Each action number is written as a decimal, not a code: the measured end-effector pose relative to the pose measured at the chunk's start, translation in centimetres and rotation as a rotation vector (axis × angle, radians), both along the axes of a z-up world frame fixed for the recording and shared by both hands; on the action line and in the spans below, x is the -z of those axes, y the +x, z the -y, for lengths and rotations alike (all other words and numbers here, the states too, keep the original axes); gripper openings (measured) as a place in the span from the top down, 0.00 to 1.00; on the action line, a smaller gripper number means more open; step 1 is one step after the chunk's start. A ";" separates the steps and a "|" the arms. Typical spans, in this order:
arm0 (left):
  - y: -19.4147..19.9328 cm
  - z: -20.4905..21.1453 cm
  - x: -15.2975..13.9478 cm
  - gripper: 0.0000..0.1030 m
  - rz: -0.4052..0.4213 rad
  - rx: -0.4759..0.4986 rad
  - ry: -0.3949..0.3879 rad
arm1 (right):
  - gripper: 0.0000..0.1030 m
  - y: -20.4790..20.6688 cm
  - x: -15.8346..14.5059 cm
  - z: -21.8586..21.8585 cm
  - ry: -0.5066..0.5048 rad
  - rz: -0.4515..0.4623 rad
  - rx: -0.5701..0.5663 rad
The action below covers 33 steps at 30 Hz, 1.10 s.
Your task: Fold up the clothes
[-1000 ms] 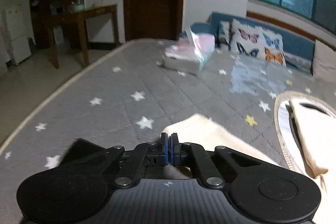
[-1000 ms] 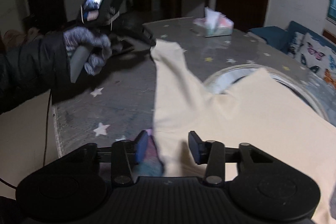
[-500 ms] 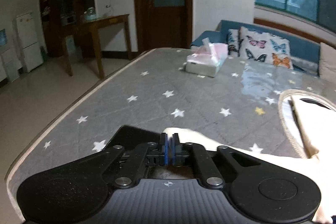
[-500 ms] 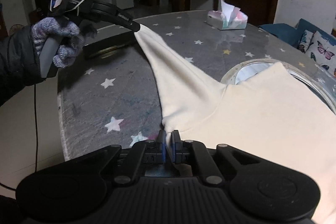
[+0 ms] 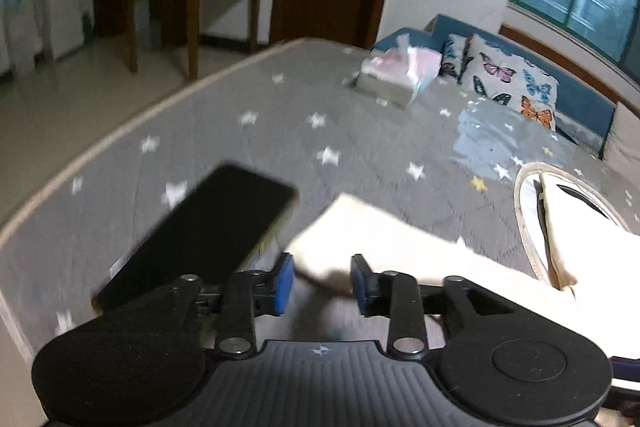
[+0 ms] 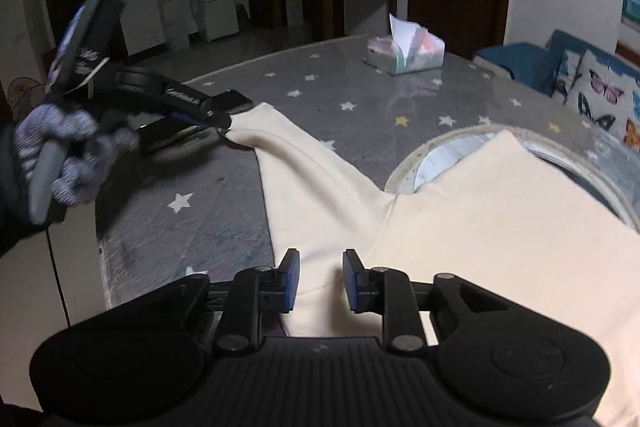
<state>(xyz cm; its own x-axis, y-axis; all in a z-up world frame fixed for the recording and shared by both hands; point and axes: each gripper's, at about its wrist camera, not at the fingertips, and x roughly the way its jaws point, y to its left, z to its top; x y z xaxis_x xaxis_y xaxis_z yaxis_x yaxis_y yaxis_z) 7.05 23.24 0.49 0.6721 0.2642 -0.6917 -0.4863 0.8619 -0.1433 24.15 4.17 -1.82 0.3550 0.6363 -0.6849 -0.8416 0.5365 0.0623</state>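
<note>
A cream garment (image 6: pixel 480 227) lies spread on the grey star-patterned table, its sleeve (image 6: pixel 296 163) stretched to the left. In the left wrist view the sleeve end (image 5: pixel 372 227) lies just ahead of my left gripper (image 5: pixel 322 281), which is open with the cloth between its spread pads. From the right wrist view the left gripper (image 6: pixel 218 119) sits at the sleeve tip. My right gripper (image 6: pixel 320 281) is open over the sleeve's base near the table's front edge, with cloth under it.
A black phone (image 5: pixel 208 227) lies left of the sleeve end. A tissue box (image 6: pixel 406 53) stands at the far side. A round woven-rimmed mat (image 6: pixel 452 143) lies under the garment's shoulder. A sofa with butterfly cushions (image 5: pixel 512 87) is beyond the table.
Both grippers were shut on the cloth half a second ago and have opened, letting go of the sleeve. The sleeve now lies flat on the table. The left gripper has pulled back a little.
</note>
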 end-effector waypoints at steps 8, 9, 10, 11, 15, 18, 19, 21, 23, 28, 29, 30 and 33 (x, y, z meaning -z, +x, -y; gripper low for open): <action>0.1 -0.6 1.0 0.56 0.005 -0.027 -0.084 | 0.75 -2.0 1.8 -2.8 -0.071 0.071 -0.071; 0.3 -0.9 1.0 0.56 0.013 -0.035 -0.090 | 0.78 -2.0 2.1 -3.1 -0.086 0.079 -0.065; 0.5 -1.1 1.0 0.58 0.017 -0.043 -0.096 | 0.81 -2.1 2.2 -3.2 -0.087 0.084 -0.059; 0.8 -1.3 1.0 0.58 0.021 -0.050 -0.101 | 0.88 -2.1 2.4 -3.3 -0.089 0.088 -0.054; 2.4 -2.3 1.1 0.85 0.036 -0.058 -0.106 | 0.95 -2.3 2.2 -3.0 -0.086 0.082 -0.079; 3.4 -2.0 0.4 0.95 0.062 -0.045 -0.034 | 0.95 -2.6 2.1 -2.8 -0.099 0.079 -0.115; 3.7 -1.8 0.0 0.95 0.074 -0.039 0.003 | 0.95 -2.7 2.1 -2.7 -0.103 0.078 -0.128; 4.1 -2.0 -0.5 0.94 0.092 -0.008 0.007 | 0.92 -2.7 1.8 -2.8 -0.093 0.072 -0.134; 4.2 -2.2 -0.8 0.93 0.100 0.012 -0.010 | 0.88 -2.4 1.3 -2.9 -0.069 0.062 -0.129; 2.8 -2.6 -0.3 0.61 0.089 -0.003 -0.051 | 0.65 -1.2 1.2 -3.9 -0.037 0.033 -0.101; 2.8 -2.6 -0.2 0.58 0.084 -0.009 -0.065 | 0.65 -1.0 1.5 -4.2 -0.044 0.024 -0.101; 2.7 -2.7 0.0 0.57 0.079 -0.014 -0.078 | 0.65 -0.8 1.8 -4.5 -0.052 0.015 -0.101; 2.5 -2.7 0.4 0.55 0.061 -0.036 -0.112 | 0.65 -1.2 2.2 -4.9 -0.062 0.019 -0.118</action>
